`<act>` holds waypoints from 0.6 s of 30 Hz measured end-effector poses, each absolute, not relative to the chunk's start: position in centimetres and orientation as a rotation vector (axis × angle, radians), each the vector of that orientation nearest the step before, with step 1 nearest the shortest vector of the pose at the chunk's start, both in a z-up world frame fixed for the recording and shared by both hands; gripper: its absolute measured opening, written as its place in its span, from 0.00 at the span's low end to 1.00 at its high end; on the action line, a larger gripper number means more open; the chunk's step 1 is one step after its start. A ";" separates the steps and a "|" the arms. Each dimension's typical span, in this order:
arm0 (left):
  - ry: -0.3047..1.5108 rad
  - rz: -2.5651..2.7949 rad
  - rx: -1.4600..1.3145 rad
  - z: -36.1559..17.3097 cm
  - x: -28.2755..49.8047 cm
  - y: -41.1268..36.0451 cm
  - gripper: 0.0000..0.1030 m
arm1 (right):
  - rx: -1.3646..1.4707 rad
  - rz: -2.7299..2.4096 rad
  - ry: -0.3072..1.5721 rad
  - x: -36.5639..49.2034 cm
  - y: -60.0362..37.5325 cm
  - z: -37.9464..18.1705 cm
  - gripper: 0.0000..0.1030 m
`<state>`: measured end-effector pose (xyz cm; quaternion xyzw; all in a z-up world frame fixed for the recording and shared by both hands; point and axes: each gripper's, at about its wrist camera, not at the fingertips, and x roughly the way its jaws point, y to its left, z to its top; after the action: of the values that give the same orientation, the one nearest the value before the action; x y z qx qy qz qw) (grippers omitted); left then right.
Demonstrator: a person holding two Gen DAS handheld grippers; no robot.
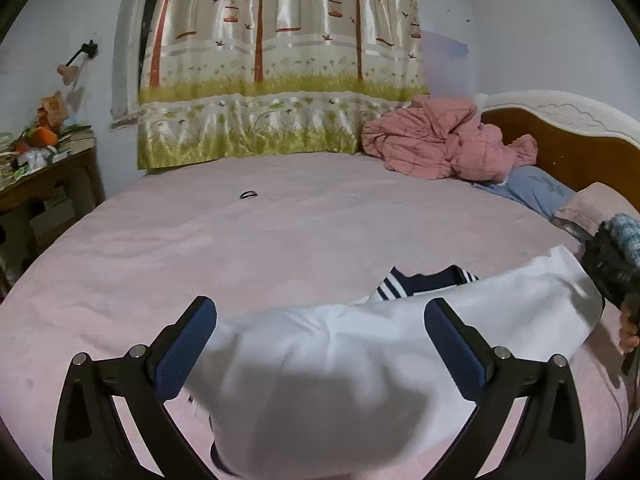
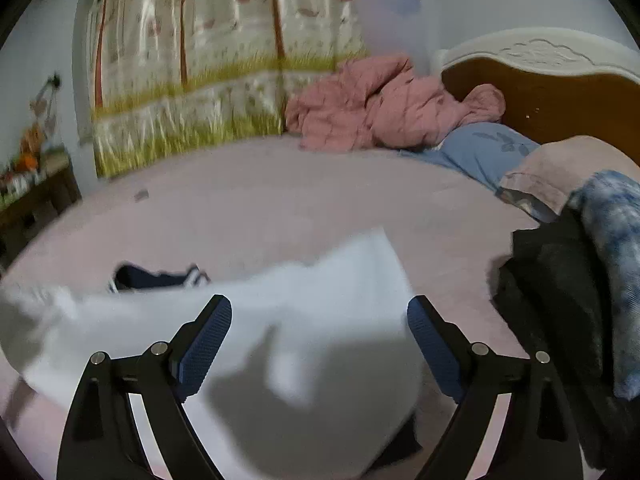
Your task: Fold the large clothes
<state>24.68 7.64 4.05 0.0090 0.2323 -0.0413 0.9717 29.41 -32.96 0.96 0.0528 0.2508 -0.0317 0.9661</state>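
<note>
Left gripper [image 1: 320,344] jaws spread wide, blue pads [image 1: 188,348] clear of the white garment [image 1: 360,344] lying between and beneath them; right gripper [image 2: 319,344] likewise agape over the same cloth [image 2: 304,312], nothing pinched, its view blurred. Garment sprawls on the pink bedsheet [image 1: 240,240] at the near edge, navy striped collar [image 1: 424,280] showing behind the white fold; no brand, label or writing legible anywhere. Beyond: dark clothes pile [image 2: 560,300] to the right, pink quilt [image 1: 440,140] by the headboard [image 1: 580,140], tree-print curtain [image 1: 280,60] behind.
</note>
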 end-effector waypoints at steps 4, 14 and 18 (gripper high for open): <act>0.519 0.048 0.082 2.0 25.9 7.7 1.00 | 0.137 -0.109 0.475 28.4 -34.6 1.6 0.89; 0.762 -0.046 -0.412 -6.3 31.6 16.9 0.33 | 0.311 -0.102 0.710 32.1 -39.8 -5.0 0.59; 0.526 -0.031 -0.270 -2.5 29.0 14.7 0.09 | 0.315 -0.095 0.582 30.8 -39.8 -3.9 0.06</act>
<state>29.02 14.67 -2.55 -0.1333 0.2594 -0.0150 0.9564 30.80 -39.76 -3.93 0.1545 0.2857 -0.0468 0.9446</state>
